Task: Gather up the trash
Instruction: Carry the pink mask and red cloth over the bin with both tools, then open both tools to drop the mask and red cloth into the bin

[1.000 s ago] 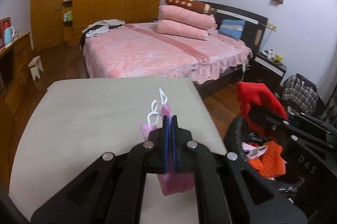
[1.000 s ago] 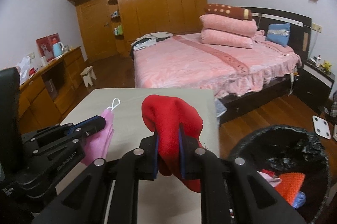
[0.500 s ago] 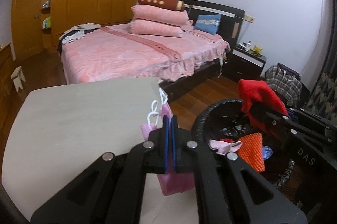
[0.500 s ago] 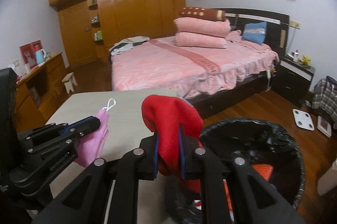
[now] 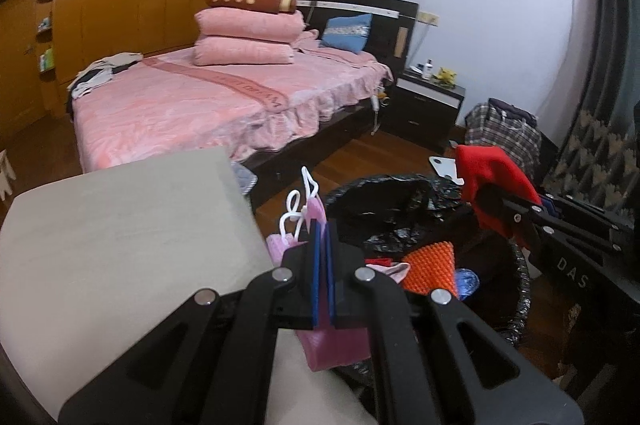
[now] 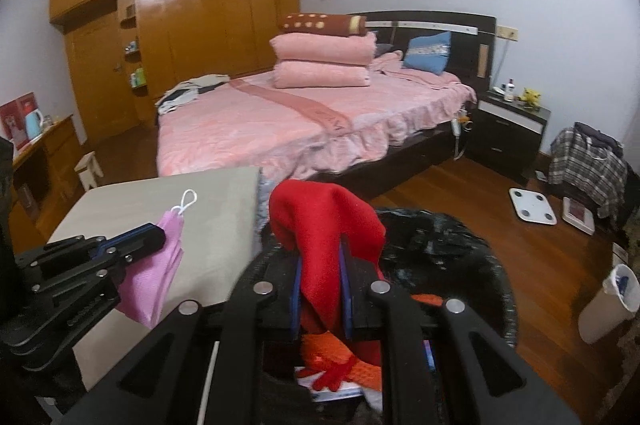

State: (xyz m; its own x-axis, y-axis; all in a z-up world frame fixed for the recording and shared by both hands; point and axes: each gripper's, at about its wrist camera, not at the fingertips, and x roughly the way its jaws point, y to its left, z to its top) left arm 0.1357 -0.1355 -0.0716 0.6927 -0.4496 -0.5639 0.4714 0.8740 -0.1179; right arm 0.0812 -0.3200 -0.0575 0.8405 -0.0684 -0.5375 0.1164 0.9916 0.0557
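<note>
Two hand-held grippers beside a beige table point(image 5: 120, 225) in a bedroom. The left gripper point(image 5: 322, 225) has its jaws fully closed on a pink face mask point(image 5: 336, 345), whose white ear loops point(image 5: 298, 201) stand up above the fingertips; the mask hangs just past the table's right edge, next to the rim of the trash bin point(image 5: 400, 193). In the right wrist view the same mask point(image 6: 156, 281) droops from the left gripper point(image 6: 154, 237) over the table corner. The right gripper point(image 6: 320, 261) has its jaws nearly closed, pinching a red cloth point(image 6: 324, 221) that bulges above the pads and hangs down between them. This cloth is held over the open mouth of the bin, which is lined with a black bag point(image 6: 440, 237). Inside the bin lie an orange textured item point(image 5: 430, 265), a red glove point(image 6: 336, 373) and some pale scraps. Background: a bed point(image 6: 280, 129) with a pink cover and stacked pink pillows point(image 6: 320, 61), a wooden wardrobe point(image 6: 200, 25), a dark nightstand point(image 6: 508, 133), and a white scale point(image 6: 532, 211) on the wooden floor.
</note>
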